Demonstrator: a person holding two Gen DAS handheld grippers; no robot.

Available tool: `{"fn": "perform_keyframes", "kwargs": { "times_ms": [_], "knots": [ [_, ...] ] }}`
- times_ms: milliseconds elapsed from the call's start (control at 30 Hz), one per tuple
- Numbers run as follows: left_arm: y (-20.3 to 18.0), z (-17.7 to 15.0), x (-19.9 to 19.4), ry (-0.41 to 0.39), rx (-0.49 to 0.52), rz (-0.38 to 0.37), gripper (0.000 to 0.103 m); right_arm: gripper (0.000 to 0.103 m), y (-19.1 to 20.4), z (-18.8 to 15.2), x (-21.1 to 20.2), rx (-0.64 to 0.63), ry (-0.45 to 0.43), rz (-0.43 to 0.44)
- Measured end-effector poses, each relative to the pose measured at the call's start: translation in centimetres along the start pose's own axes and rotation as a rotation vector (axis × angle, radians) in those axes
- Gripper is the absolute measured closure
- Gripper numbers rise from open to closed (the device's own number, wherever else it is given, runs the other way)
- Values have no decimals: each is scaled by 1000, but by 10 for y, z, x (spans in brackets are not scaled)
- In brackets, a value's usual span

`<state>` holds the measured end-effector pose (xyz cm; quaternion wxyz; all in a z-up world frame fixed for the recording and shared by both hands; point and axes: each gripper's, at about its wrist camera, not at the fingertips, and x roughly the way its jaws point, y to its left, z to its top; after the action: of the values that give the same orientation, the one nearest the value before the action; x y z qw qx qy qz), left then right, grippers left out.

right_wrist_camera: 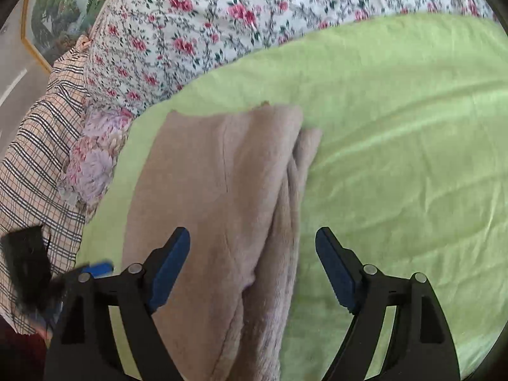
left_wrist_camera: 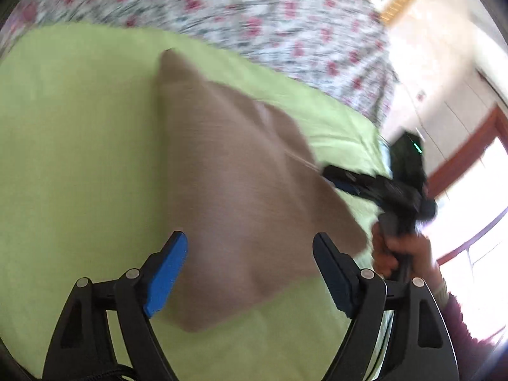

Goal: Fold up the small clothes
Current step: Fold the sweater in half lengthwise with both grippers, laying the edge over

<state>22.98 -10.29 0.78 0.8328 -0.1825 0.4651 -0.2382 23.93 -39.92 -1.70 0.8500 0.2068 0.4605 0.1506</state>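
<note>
At centre frame in both wrist views, a folded beige garment (right_wrist_camera: 219, 209) lies on a green sheet (right_wrist_camera: 397, 146) over the floral bedspread (right_wrist_camera: 197, 25). Left tongs (left_wrist_camera: 250, 270) and right tongs (right_wrist_camera: 252, 266) stand spread, holding nothing.

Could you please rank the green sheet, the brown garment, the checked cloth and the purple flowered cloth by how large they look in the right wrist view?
1. Green sheet, by far the largest.
2. Brown garment.
3. Checked cloth, partly cut off at the frame edge, so its true extent is unclear.
4. Purple flowered cloth, smallest.
</note>
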Motion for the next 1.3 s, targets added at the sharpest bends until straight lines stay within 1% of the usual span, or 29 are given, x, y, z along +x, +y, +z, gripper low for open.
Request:
{"fn": "perform_keyframes", "kwargs": {
  "times_ms": [67, 133, 167, 233, 333, 367, 433, 467, 500, 533, 567, 600, 633, 700, 833, 867, 1033, 1067, 1133, 1167, 1233, 1267, 1300],
  "knots": [
    [20, 16, 12, 38, -63, -29, 21, 21, -4, 0, 6, 25, 6, 14],
    [28, 21, 20, 63, -77, -30, 21, 21, -9, 0, 9, 51, 8, 40],
    [32, 26, 33, 87, -90, -16, 21, 21, -11, 0, 12, 60, 13, 51],
    [40, 29, 44, 117, -101, -26, 21, 21, -12, -1, 16, 64, 22, 62],
    [50, 39, 64, 149, -123, -53, 20, 21, -13, 1, 27, 65, 51, 74],
    [53, 44, 71, 155, -130, -71, 16, 21, -15, 1, 31, 70, 57, 76],
    [54, 49, 82, 146, -126, -80, 14, 23, -18, 3, 40, 89, 70, 73],
    [57, 51, 89, 144, -119, -80, 18, 28, -18, 3, 44, 93, 71, 70],
    [57, 52, 91, 145, -114, -75, 31, 49, -18, 2, 47, 102, 85, 93],
    [55, 54, 96, 145, -100, -71, 42, 62, -18, 1, 51, 135, 103, 136],
    [52, 56, 98, 147, -90, -61, 46, 64, -14, -1, 51, 143, 97, 123],
    [51, 54, 94, 139, -82, -59, 51, 67, -8, -2, 49, 124, 88, 106],
    [48, 55, 91, 130, -74, -55, 54, 70, 2, -4, 45, 106, 70, 103],
    [43, 52, 72, 111, -57, -54, 57, 71, 15, -7, 37, 98, 48, 126],
    [47, 37, 14, 71, -29, -37, 57, 72, 56, -23, 37, 61, 50, 210],
    [53, 32, -7, 64, -28, -27, 57, 72, 68, -28, 42, 52, 58, 238],
    [83, 9, -69, 49, -54, 24, 57, 72, 124, -50, 71, 8, 92, 351],
    [91, 1, -80, 47, -59, 36, 57, 72, 128, -53, 76, 10, 101, 364],
    [103, -9, -85, 52, -77, 52, 56, 72, 135, -64, 89, 16, 129, 376],
    [112, -16, -83, 62, -93, 57, 54, 72, 140, -67, 98, 13, 142, 359],
    [129, -30, -77, 86, -109, 87, 49, 70, 142, -73, 104, -8, 141, 309],
    [136, -36, -73, 90, -121, 94, 44, 68, 141, -74, 105, -11, 141, 302],
    [139, -39, -72, 83, -135, 78, 39, 64, 140, -74, 104, -6, 143, 291]
  ]
}}
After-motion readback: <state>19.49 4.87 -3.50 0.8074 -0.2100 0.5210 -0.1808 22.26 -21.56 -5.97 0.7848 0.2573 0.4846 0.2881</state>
